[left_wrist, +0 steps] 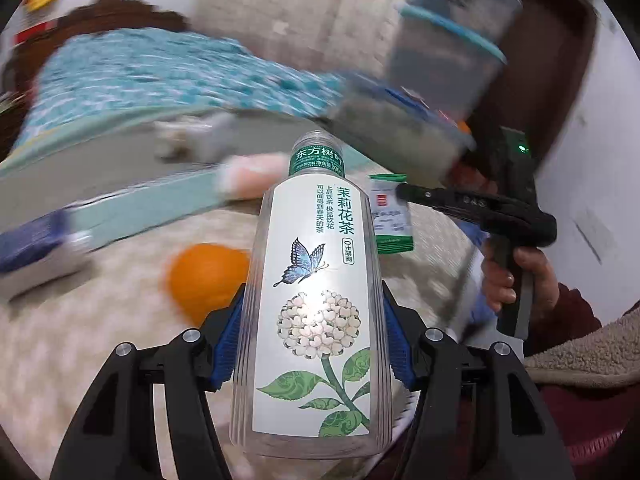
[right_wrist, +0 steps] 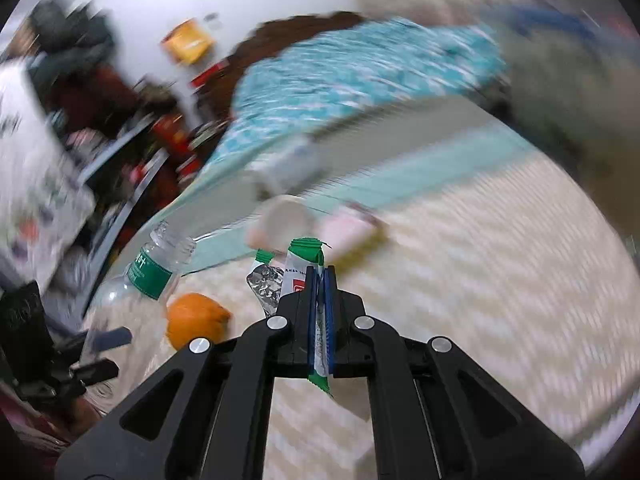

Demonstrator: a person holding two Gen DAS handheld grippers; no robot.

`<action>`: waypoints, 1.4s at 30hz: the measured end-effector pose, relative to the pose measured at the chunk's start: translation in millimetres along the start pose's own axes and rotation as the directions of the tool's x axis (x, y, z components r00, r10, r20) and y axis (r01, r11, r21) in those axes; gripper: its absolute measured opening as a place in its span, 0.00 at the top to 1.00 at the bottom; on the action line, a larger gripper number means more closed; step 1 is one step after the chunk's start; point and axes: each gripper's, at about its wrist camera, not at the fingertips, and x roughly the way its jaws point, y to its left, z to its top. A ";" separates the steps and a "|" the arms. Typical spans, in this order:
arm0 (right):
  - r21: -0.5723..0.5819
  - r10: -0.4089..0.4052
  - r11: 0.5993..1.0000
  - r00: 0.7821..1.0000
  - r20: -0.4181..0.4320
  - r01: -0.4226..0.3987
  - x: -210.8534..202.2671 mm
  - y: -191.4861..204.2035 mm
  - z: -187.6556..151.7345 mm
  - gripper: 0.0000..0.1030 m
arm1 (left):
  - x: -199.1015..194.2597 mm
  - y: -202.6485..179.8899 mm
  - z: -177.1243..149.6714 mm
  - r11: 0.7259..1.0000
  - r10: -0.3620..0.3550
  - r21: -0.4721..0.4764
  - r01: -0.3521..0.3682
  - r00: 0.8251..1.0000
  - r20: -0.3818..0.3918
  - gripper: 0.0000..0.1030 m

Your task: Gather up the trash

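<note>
Cream woven tablecloth (left_wrist: pixel 100 340) with a teal band, blurred by motion; blue-patterned fabric and stacked plastic containers far behind. Left wrist view: left gripper (left_wrist: pixel 312 344), blue pads clamped on both sides of a clear, uncapped plastic bottle (left_wrist: pixel 312 300) held neck-away; its white label reads 东方树叶 on the green neck band and 茉莉花茶 down the body, with a blue butterfly and a white flower cluster. An orange (left_wrist: pixel 206 280) lies on the cloth just left of the bottle. To the right, the right gripper (left_wrist: pixel 404 192) pinches a green-and-white sachet (left_wrist: pixel 390 216), print too small to read. Right wrist view: right gripper (right_wrist: pixel 319 276), jaws together on the sachet (right_wrist: pixel 304 264), green ends sticking out far and near; a torn foil wrapper (right_wrist: pixel 266 284) just left; bottle (right_wrist: pixel 152 272) and orange (right_wrist: pixel 196 320) at left.
</note>
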 end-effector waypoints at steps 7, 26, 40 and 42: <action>0.181 -0.022 0.983 1.000 0.018 0.019 -26.0 -70.7 -22.0 0.94 | 81.1 -51.8 2.8 0.987 0.004 0.159 0.023 0.986 -0.167 0.44; 0.259 0.180 0.951 0.983 -0.029 -0.166 -9.0 -105.0 -48.3 0.91 | 132.7 -65.3 0.9 0.979 0.134 0.188 -0.084 0.953 -0.272 0.43; 0.252 0.331 0.916 0.943 -0.041 -0.311 -7.7 -79.3 -54.7 0.34 | 137.3 -67.2 2.0 0.978 0.138 0.189 -0.088 0.953 -0.269 0.43; 0.246 0.336 0.918 0.940 -0.062 -0.312 -3.1 -76.7 -55.5 0.34 | 137.7 -66.9 1.8 0.979 0.133 0.184 -0.085 0.954 -0.267 0.43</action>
